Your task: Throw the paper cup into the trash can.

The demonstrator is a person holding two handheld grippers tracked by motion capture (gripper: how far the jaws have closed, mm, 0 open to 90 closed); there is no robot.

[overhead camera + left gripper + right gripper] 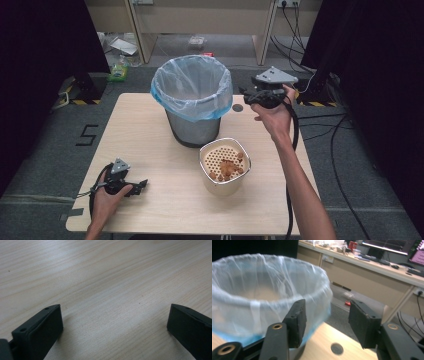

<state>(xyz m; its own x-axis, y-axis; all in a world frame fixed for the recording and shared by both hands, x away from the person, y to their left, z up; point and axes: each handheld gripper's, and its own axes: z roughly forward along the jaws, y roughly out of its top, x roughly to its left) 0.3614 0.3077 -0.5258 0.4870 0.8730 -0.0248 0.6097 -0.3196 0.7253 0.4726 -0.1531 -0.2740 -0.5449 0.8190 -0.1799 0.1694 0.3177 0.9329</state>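
Bin at 12 o'clock on the tabletop, lined with a pale blue bag folded over the rim. Cup at 5 o'clock from the bin, just beside its base, perforated insert inside with brown scraps heaped toward its 4 o'clock edge. Dark round hole in the tabletop at 3 o'clock from the bin, between bin and right gripper.

Right gripper raised at 3 o'clock from the bin rim, pointing toward it, jaws parted with nothing between them; in the right gripper view, bag wall just past the left jaw, hole low between the jaws. Left gripper down at 8 o'clock near the tabletop's front edge, well apart from bin and cup; in the left gripper view, jaws wide apart over bare wood, gripping nothing.

Beyond the far edge: grey floor, wooden bench legs, clutter at 11 o'clock, cables at 1 o'clock, black curtains on both sides.

Bin's inside blurred in the right gripper view; contents not made out. Cup's lower wall hides whatever lies under the insert. Scraps too small to identify. Left gripper's jaw tips partly cut off by the frame edge in its own view.
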